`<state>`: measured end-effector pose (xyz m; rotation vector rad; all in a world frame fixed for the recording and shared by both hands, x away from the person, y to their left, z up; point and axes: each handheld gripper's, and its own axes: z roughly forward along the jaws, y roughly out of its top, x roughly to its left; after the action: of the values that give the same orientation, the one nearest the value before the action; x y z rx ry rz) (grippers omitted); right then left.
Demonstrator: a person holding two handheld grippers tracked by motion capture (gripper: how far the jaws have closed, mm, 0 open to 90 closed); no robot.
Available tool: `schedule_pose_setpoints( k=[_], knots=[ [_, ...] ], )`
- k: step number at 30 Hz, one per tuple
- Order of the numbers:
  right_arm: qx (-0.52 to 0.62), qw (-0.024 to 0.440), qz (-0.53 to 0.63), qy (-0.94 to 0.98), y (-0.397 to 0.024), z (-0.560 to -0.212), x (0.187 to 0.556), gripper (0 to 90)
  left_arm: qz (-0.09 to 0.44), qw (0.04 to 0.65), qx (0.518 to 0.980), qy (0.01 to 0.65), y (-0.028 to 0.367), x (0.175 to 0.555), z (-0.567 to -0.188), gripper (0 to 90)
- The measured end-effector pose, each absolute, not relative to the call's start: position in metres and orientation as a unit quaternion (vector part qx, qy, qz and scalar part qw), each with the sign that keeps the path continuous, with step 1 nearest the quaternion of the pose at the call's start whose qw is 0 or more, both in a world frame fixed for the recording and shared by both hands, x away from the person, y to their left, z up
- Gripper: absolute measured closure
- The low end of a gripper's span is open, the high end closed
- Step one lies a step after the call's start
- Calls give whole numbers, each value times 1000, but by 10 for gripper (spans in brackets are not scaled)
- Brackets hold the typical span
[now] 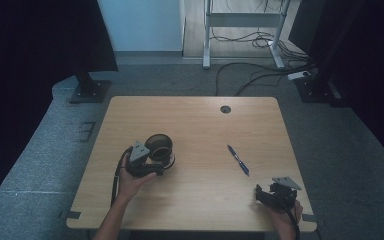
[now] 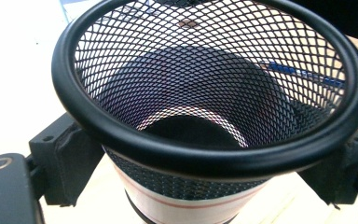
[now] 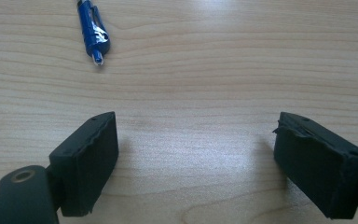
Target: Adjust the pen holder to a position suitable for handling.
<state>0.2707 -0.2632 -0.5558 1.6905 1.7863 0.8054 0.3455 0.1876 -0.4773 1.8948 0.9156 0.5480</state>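
The left gripper [image 1: 152, 162] pinches a black mesh cup [image 1: 159, 149] from both sides, and the cup sits on the left part of the wooden table [image 1: 200, 125], with one black pad [image 2: 67, 156] pressed against its wall just under the round rim. The right gripper [image 1: 267, 192] rests near the front right corner of the table with its jaws spread wide and nothing between them. A blue pen [image 1: 238, 159] lies flat on the table between the two grippers, apart from the cup.

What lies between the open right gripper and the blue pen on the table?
Nothing visible: bare wood separates the right gripper from the blue pen, which lies ahead of its open jaws. The mesh cup is held by the left gripper, well off to the side.
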Motion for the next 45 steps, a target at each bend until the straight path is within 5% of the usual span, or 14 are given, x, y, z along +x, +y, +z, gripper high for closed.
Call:
schedule_pose_setpoints(
  k=[45],
  knots=[
    [629, 274, 299, 664, -263, -556, 271, 133, 167, 446, 811, 339, 102, 348, -515, 99]
  ],
)
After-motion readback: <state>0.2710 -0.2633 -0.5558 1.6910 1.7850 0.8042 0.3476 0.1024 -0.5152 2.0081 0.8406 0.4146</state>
